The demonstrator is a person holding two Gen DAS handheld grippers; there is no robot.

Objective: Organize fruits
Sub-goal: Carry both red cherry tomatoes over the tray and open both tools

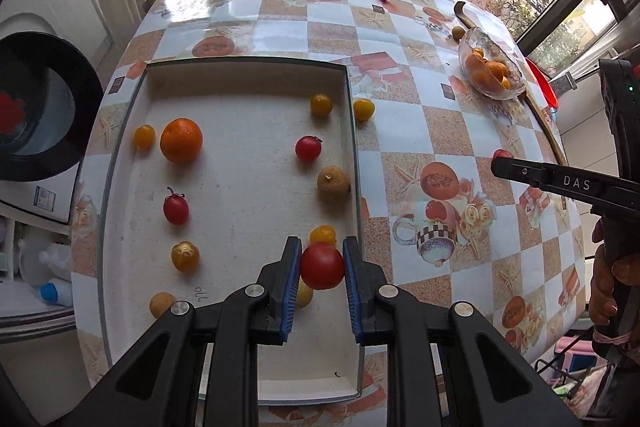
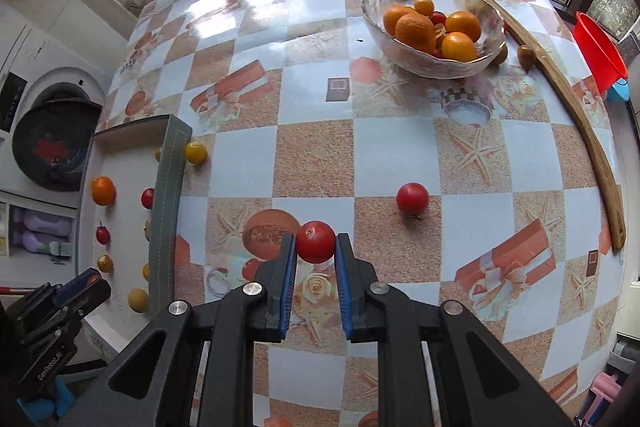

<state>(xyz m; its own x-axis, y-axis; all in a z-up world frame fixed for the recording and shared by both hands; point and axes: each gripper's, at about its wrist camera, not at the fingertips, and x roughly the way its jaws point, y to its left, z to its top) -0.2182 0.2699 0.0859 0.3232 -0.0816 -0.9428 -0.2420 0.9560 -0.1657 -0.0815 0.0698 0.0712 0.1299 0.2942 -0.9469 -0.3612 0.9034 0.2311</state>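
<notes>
Two red tomatoes are held, one in each gripper. The left gripper [image 1: 322, 261] has its blue-padded jaws closed on a red tomato [image 1: 322, 265], above the near right part of the white tray [image 1: 240, 83]. Ahead of these jaws lie a yellow tomato [image 1: 322, 234] and a brown fruit [image 1: 333, 183]; far to their left sits an orange [image 1: 181, 140]. The right gripper [image 2: 316, 247] clamps another red tomato [image 2: 315, 241] over the checkered tablecloth [image 2: 320, 99]. A loose red tomato [image 2: 412, 199] lies just ahead and right of these jaws, and the glass bowl [image 2: 376, 23] with oranges stands well ahead.
</notes>
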